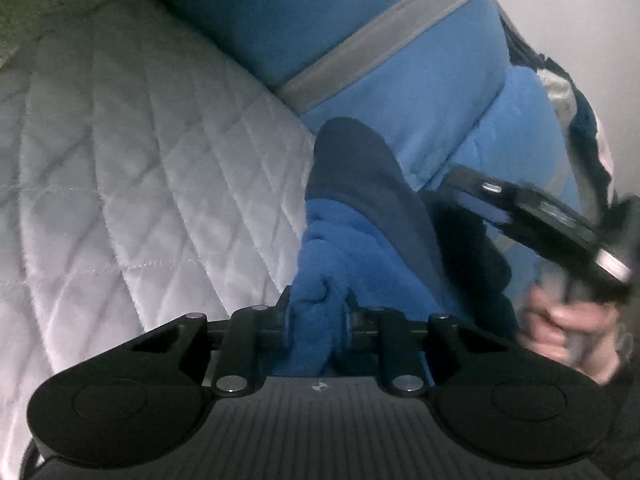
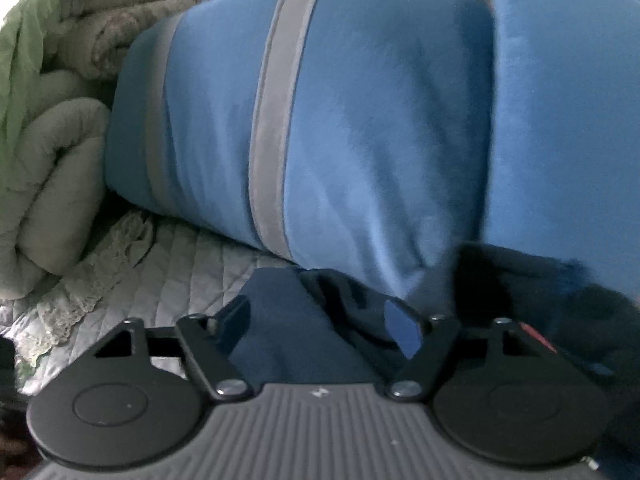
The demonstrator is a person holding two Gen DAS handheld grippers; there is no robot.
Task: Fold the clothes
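Bunched blue fleece is sitting right between my left fingers: my left gripper [image 1: 318, 312] is clamping a thick fold of the blue fleece garment [image 1: 340, 248], jaws drawn in tight against the cloth on both sides. From that pinch the fleece is running away from me in a rumpled ridge, and a dark navy part [image 1: 360, 168] of it is lying over the top of the ridge. I am taking the white quilted bedcover [image 1: 140, 160] as my landmark; the garment is resting on it, along its right-hand side in the left wrist view.

My right gripper [image 2: 320, 328] is standing with its jaws spread wide, nothing pinched, and dark navy cloth [image 2: 280, 332] is lying in the gap between them without either finger pressing it. In the left wrist view my right gripper [image 1: 540, 216] is showing as a blurred black shape beyond the garment's far side from the bedcover, with my hand [image 1: 568, 320] wrapped around its handle.

Further out, a big light blue bundle [image 2: 360, 120] with grey bands [image 2: 276, 120] across it is lying on the bedcover just behind the garment, touching it. Past the bundle, at the bedcover's far left corner, a rolled beige and green blanket [image 2: 48, 152] is piling up beside a lace edge [image 2: 92, 280].
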